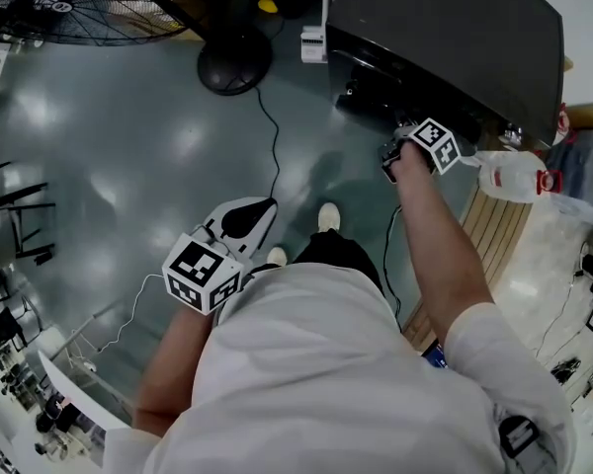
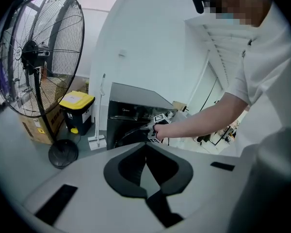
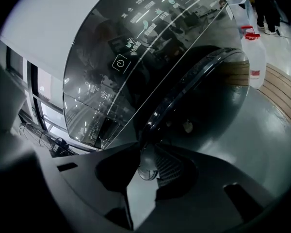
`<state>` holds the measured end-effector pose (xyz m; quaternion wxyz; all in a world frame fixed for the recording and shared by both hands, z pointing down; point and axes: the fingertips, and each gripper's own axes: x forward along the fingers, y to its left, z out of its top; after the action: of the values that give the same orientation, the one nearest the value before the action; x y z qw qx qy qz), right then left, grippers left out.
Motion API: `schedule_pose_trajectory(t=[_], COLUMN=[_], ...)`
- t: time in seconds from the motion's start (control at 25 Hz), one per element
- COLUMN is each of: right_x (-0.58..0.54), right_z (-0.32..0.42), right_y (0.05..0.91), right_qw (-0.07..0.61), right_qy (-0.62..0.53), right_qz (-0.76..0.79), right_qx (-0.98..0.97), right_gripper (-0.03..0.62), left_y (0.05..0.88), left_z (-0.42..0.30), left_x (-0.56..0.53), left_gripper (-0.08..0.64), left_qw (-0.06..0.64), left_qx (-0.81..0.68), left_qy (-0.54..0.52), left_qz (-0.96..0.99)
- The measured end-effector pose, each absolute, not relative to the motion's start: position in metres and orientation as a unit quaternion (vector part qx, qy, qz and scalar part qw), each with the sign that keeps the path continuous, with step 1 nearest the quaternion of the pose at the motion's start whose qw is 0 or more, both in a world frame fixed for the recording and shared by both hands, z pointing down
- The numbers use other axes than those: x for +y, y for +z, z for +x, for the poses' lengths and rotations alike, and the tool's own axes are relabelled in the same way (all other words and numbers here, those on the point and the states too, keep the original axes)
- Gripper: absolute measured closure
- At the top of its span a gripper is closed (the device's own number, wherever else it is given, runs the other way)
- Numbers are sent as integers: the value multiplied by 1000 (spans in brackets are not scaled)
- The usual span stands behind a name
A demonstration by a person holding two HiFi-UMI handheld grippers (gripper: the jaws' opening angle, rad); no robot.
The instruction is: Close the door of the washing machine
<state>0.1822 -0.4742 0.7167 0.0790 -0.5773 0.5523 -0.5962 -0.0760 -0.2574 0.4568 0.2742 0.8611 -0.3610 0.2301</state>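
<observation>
Right gripper (image 3: 146, 154): jaws wide apart, straddling rim of washing machine door (image 3: 208, 96); no firm pinch evident. Left gripper (image 2: 145, 147): jaws together, empty, well apart from machine. Door ajar, swung out from front of washing machine (image 1: 445, 28). Count: two grippers, one door, one machine, one floor fan (image 2: 39, 52), one yellow-lidded bin (image 2: 76, 101).

Pedestal fan (image 2: 33, 51) stood on grey floor (image 1: 128, 166), cable (image 1: 276, 156) running out from near its base. Yellow-lidded bin (image 2: 76, 113) sat beside cardboard box (image 2: 35, 127). Red-capped plastic jug (image 1: 509, 176) was by wooden slats (image 1: 494, 230).
</observation>
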Motion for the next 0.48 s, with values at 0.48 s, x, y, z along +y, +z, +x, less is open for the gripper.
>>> schedule_pose_trajectory(t=[0.48], right_x=[-490], right_z=[184], right_y=[713], right_qw=[92], right_qy=[-591], right_qz=[-588], right_qx=[545], right_gripper=[490], left_y=[459], left_z=[-77], left_x=[-266], left_gripper=[542], left_qw=[277], left_qx=[-356], left_qy=[231], left_qz=[862])
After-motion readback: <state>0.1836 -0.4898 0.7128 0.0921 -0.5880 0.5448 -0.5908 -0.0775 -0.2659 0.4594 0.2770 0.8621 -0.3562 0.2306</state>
